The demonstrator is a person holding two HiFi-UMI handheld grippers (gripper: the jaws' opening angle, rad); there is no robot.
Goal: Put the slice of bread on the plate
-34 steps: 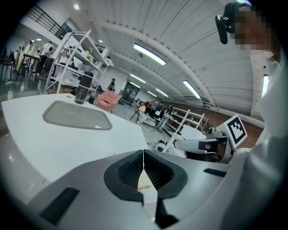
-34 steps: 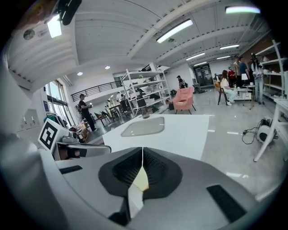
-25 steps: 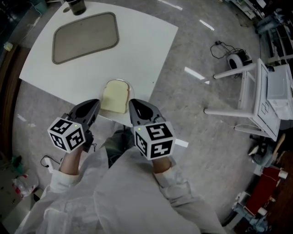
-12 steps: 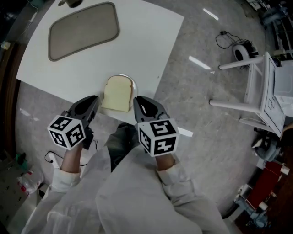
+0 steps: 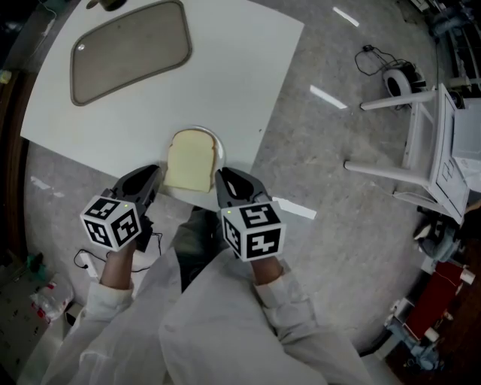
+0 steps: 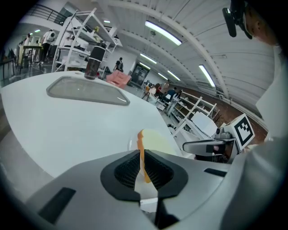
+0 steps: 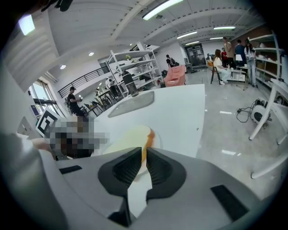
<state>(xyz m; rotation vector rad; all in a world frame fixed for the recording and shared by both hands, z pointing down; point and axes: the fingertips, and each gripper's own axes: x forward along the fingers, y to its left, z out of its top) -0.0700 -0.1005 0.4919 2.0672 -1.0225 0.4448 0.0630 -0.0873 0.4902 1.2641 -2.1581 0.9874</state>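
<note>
A pale slice of bread (image 5: 189,159) lies flat on a small white plate (image 5: 219,143) at the near edge of the white table (image 5: 240,68). My left gripper (image 5: 152,175) sits just left of the plate, off the table's edge, jaws shut and holding nothing. At the plate's right side my right gripper (image 5: 223,177) is likewise shut and holds nothing. In the left gripper view the bread (image 6: 157,139) shows beyond the left gripper (image 6: 141,152). The right gripper view shows the bread (image 7: 128,137) ahead of the right gripper (image 7: 145,155).
A beige tray (image 5: 128,49) lies at the table's far left, with a dark cup (image 5: 109,4) behind it. White framed furniture (image 5: 421,98) and a cable reel (image 5: 394,81) stand on the grey floor to the right. People move about in the background.
The head view has shifted slightly. Both grippers stay shut beside the plate, and the bread has not moved.
</note>
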